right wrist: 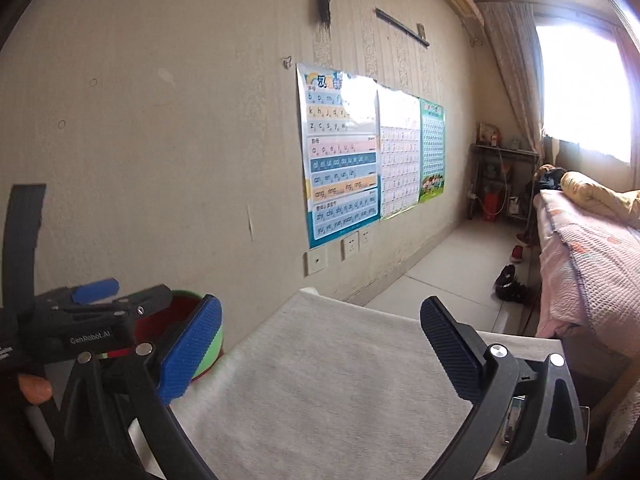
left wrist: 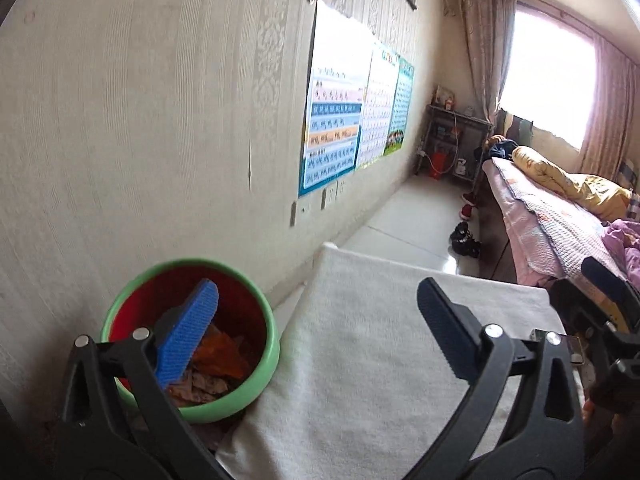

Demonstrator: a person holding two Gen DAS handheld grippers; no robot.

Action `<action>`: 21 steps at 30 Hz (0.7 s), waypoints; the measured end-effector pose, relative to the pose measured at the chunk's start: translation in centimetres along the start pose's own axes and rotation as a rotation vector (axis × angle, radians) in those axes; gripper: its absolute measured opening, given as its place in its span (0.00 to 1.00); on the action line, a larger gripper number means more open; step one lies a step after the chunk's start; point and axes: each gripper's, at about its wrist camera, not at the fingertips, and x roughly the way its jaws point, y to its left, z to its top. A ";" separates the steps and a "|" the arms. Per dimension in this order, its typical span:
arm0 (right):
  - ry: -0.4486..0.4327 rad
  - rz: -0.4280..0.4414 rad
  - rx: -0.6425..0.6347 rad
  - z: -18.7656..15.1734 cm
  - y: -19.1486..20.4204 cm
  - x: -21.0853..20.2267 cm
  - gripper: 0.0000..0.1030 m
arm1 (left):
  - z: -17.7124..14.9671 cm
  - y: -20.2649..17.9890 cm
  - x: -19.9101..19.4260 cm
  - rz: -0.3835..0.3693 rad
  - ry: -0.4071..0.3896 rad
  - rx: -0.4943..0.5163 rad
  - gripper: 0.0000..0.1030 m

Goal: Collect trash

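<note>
A red bin with a green rim (left wrist: pixel 264 364) stands by the wall at the left edge of a white cloth-covered table (left wrist: pixel 360 360). Crumpled orange and brown trash (left wrist: pixel 220 356) lies inside it. My left gripper (left wrist: pixel 316 320) is open with nothing between its fingers; its blue left pad (left wrist: pixel 188 336) hangs over the bin. In the right wrist view my right gripper (right wrist: pixel 320 336) is open over the white table (right wrist: pixel 320 392), holding nothing. The bin (right wrist: pixel 214 344) shows partly behind its left pad. The left gripper (right wrist: pixel 96 292) and a fingertip appear at the left edge.
A wallpapered wall with posters (right wrist: pixel 340 152) and wall sockets (right wrist: pixel 352 246) runs along the left. A bed with pink bedding (left wrist: pixel 560 216) stands to the right. Shoes (left wrist: pixel 464 240) lie on the tiled floor, and a metal shelf (left wrist: pixel 456 136) stands by the window.
</note>
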 end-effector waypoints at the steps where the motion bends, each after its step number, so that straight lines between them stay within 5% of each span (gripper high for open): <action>1: 0.010 0.006 0.028 0.0 -0.6 0.0 0.94 | 0.3 -0.6 -0.4 0.011 -0.026 0.009 0.95; 21: 0.078 -0.153 0.120 -1.0 -5.3 0.6 0.94 | 0.6 -3.1 -0.8 -0.002 0.017 0.011 0.95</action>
